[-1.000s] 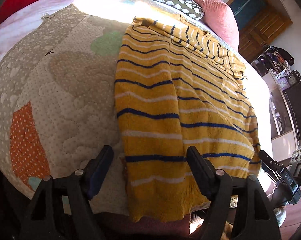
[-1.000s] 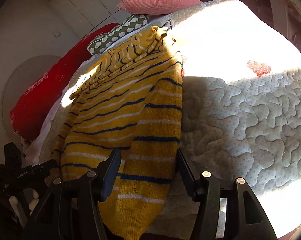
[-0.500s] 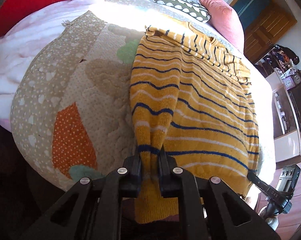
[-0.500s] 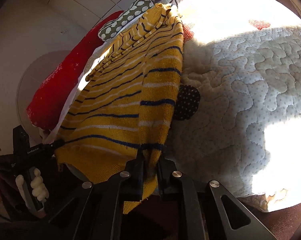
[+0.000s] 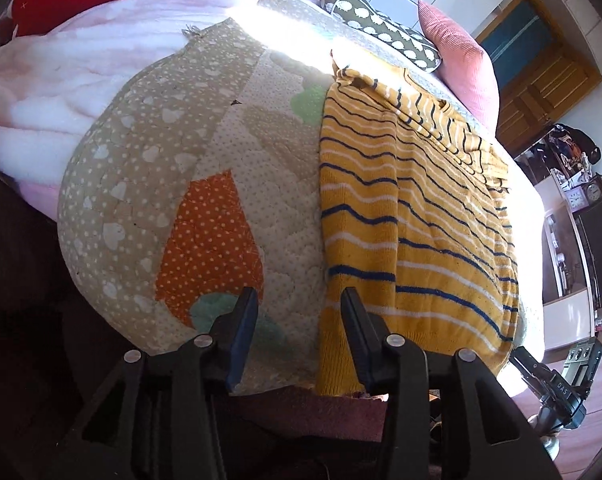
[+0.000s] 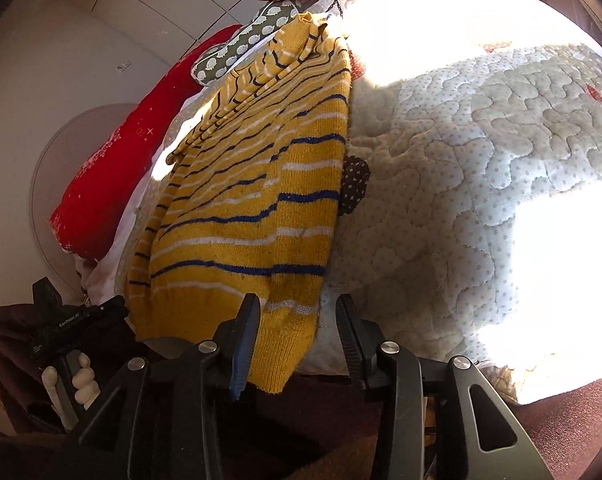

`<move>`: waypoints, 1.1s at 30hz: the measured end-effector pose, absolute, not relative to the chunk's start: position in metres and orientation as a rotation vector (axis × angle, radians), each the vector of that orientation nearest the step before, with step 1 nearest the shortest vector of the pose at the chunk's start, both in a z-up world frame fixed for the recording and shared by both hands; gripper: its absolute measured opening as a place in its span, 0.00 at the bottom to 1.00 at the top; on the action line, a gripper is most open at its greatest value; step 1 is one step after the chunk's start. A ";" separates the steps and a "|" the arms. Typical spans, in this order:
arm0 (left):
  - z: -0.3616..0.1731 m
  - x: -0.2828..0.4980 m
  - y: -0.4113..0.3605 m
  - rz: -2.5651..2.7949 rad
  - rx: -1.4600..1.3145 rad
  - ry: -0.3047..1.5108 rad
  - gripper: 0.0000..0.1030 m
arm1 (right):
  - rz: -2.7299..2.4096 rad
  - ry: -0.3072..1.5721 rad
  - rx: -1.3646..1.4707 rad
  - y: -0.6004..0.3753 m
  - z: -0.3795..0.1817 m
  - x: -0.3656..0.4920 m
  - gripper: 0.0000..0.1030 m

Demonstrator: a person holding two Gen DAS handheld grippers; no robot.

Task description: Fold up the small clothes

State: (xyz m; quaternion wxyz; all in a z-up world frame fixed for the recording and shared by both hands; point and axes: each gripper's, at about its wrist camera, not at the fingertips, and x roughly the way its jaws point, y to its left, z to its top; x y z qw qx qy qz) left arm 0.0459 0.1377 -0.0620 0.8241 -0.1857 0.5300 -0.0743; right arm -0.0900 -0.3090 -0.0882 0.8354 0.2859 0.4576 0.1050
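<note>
A yellow sweater (image 5: 413, 240) with blue and white stripes lies folded lengthwise on the quilted bed cover (image 5: 205, 160), its hem at the near bed edge. My left gripper (image 5: 299, 332) is open with its jaws opening. It sits at the hem's left edge, mostly over bare quilt, and its pads press nothing. In the right wrist view the sweater (image 6: 253, 200) hangs slightly over the edge. My right gripper (image 6: 297, 332) is open and still opening; the hem's right corner lies loose between its jaws.
A pink pillow (image 5: 457, 52), a green dotted pillow (image 5: 381, 32) and a red pillow (image 6: 113, 168) line the far side. A white fleece blanket (image 5: 61, 92) lies at the left. Sunlit quilt (image 6: 461, 200) stretches right of the sweater. A wooden door (image 5: 541, 80) stands beyond the bed.
Both grippers stood open at the hem, shut on it half a second ago, and have now let go and opened. The left gripper has shifted left toward the sweater's edge.
</note>
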 end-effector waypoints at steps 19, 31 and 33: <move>-0.039 0.094 0.060 -0.272 -0.267 1.096 0.49 | 0.103 0.902 0.788 -0.400 -0.077 0.189 0.29; -0.038 0.120 0.076 -0.270 -0.307 1.067 0.52 | 0.017 0.900 0.426 -0.362 -0.039 0.223 0.58; -0.040 0.124 0.077 -0.274 -0.328 1.076 0.52 | -0.014 0.988 0.386 -0.358 -0.056 0.247 0.57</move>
